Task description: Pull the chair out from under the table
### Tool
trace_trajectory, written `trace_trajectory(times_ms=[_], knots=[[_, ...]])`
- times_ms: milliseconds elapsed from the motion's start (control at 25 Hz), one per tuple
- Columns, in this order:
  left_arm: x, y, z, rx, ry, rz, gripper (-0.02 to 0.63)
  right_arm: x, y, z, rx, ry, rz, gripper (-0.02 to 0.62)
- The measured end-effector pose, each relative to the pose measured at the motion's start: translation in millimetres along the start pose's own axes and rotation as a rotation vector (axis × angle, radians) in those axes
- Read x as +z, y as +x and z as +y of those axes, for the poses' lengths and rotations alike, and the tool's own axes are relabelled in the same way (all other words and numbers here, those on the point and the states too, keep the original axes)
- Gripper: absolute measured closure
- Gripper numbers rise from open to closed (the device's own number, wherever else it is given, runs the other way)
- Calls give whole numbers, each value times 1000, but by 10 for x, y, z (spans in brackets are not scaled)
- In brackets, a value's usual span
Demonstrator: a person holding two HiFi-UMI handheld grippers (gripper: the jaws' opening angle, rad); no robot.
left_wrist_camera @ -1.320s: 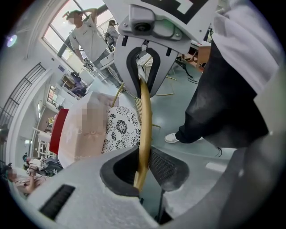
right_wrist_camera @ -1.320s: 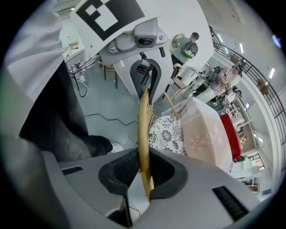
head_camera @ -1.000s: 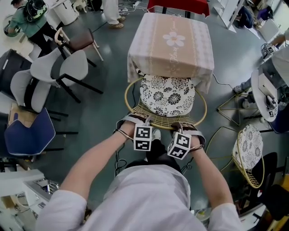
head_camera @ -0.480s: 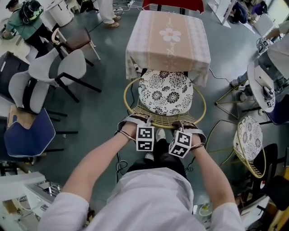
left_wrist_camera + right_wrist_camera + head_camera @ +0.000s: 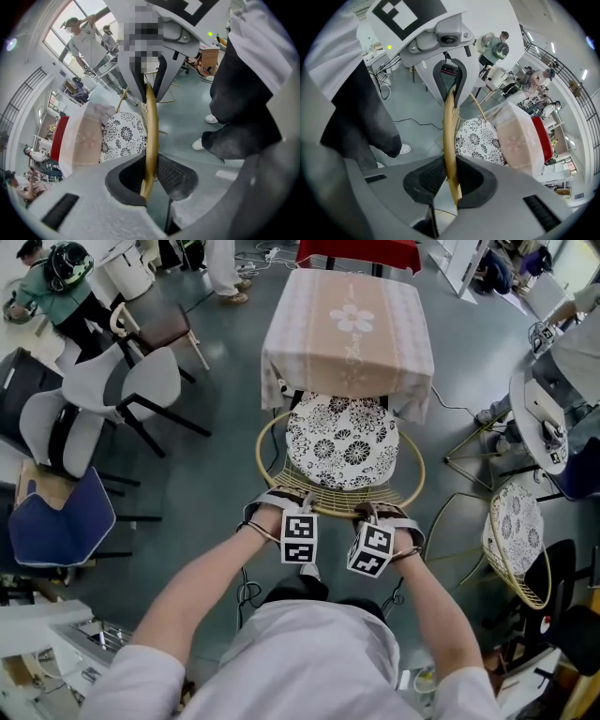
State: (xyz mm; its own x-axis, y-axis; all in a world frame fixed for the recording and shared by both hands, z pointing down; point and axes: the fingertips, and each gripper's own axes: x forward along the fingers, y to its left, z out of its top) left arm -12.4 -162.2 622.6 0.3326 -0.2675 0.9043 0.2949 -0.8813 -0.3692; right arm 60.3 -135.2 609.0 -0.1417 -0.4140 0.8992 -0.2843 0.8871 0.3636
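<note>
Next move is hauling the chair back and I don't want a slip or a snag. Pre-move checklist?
1. Left gripper clamped on the chair rim: ok, the pads pinch the gold tube.
2. Right gripper clamped on the same rim: ok.
3. Grips even: ok, they sit side by side on the rim's near arc.
4. Seat clear of the table: not ok, the cushion has its far edge under the cloth hem.
5. Side room: ok, the second wire chair at right stands apart.
6. Floor behind: cannot tell, the person's body hides it.
</note>
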Motion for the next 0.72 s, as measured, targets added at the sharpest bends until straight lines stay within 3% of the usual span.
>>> trace_trajectory(times_ms=[720], knots=[[182, -193, -655, -1, -37, 34, 545, -75, -255, 619, 1, -39, -24, 549]])
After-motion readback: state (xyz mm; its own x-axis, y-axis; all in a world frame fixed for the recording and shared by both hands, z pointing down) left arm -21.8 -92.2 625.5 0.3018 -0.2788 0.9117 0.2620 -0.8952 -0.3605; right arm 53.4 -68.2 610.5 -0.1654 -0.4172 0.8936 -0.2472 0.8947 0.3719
